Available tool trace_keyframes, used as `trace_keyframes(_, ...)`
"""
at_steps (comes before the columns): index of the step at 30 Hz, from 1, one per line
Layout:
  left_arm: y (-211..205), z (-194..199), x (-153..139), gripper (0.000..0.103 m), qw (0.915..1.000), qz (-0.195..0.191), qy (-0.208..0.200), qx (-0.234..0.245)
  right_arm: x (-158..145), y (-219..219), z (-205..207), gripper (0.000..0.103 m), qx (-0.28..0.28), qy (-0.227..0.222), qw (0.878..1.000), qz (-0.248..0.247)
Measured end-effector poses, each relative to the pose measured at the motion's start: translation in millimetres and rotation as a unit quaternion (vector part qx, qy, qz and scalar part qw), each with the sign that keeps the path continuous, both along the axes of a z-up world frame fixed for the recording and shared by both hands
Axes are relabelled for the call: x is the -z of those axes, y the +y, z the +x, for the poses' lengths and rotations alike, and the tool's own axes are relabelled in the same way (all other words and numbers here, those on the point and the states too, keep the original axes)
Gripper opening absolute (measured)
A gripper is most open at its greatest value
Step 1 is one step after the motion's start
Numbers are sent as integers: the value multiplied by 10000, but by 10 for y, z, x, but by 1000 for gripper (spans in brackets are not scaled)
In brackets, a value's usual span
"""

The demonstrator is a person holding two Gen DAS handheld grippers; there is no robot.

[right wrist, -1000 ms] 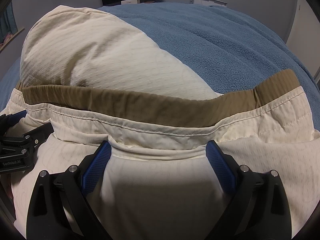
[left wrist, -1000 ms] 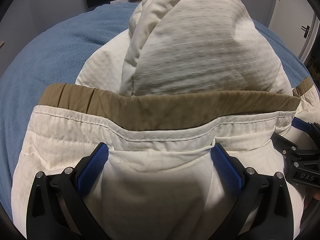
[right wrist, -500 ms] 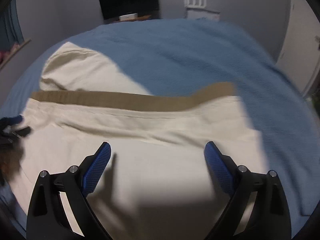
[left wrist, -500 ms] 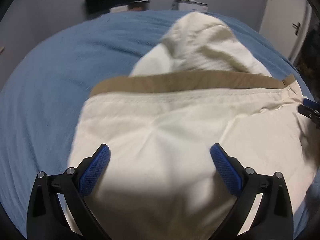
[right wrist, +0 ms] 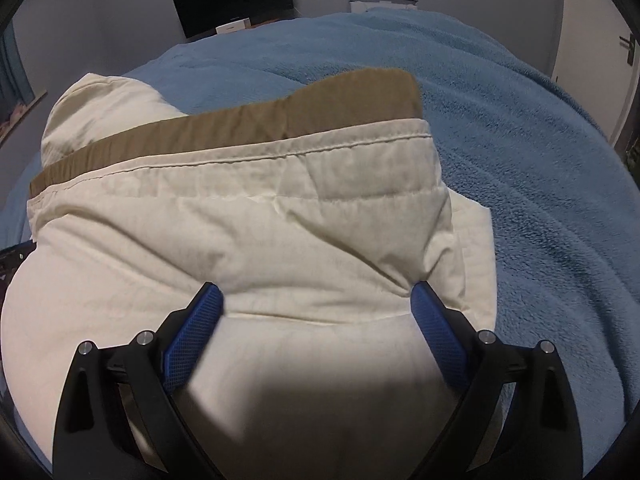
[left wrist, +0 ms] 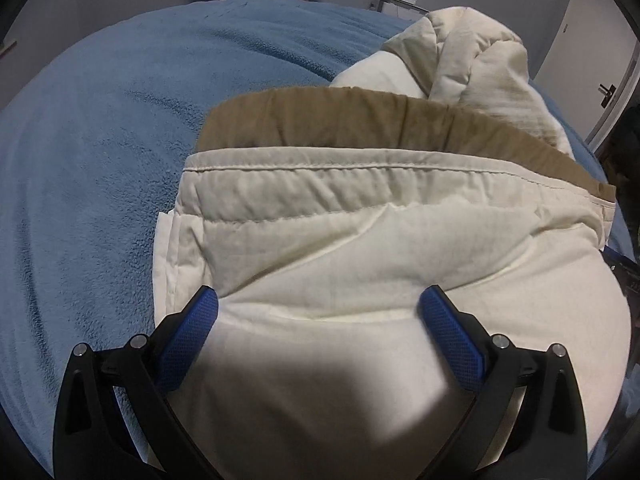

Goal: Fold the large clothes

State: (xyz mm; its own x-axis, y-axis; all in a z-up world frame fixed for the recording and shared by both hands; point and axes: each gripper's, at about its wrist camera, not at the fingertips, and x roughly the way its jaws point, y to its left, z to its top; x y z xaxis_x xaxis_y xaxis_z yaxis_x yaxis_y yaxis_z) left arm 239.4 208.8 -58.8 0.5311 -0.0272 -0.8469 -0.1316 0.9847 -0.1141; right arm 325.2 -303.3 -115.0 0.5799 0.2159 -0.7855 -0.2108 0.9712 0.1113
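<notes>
Cream jacket [left wrist: 360, 248], padded and bulky, lies folded on the blue blanket [left wrist: 100, 160]. In the left wrist view its tan hem band [left wrist: 360, 120] runs across the top of the folded panel, and the hood [left wrist: 480, 52] bunches up behind it to the right. The left gripper [left wrist: 318, 308] hangs over the near part of the fold with its jaws spread wide; the blue pads [left wrist: 188, 336] sit at either side of a puffed ridge of cloth and pinch nothing. A narrow under-layer peeks out at the fold's left edge, so the layers are not quite flush there. At the far right edge a dark sliver shows, which looks like the other tool.

In the right wrist view the same jacket [right wrist: 260, 240] fills the middle, its hem band [right wrist: 240, 128] tilting up toward the right corner and the hood [right wrist: 100, 108] lying behind on the left. The right gripper [right wrist: 316, 300] is likewise released, jaws apart, straddling a soft crease. An under-layer also sticks out on the right side.

To do this step well, I judge that both tools should press down evenly and sweep outward to flatten the trapped air, keeping the hem line straight. The padding will likely spring back, so slow, firm pressure suits it better than a quick pat. Squaring the protruding side edges before any further fold should keep the bundle neat.
</notes>
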Motion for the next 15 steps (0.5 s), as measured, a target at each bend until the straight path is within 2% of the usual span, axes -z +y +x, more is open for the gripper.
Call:
trace_keyframes(4,-49,7,-25,98,9999,115,-25,-6,-36,-1,-63,91,28,-61,9999,-129)
trace_keyframes(9,-173,-195,-244,97,9973,683,-69,-243,-286,19,-420,91,233,-145,9990,-348)
trace_keyframes(11,-256,-346,-381,97,9974,664,-129,-265,-419,58,-672,91,58,-256,9994,-237)
trace_keyframes(13,-387,-495,-506,97,9984,534,-177,-60,-521,128,-904,91,-176,-396,9987,-269)
trace_keyframes(15,-576,-658,-621,97,9976,647,-193,158,-589,201,-1123,91,-395,-547,9971,-341)
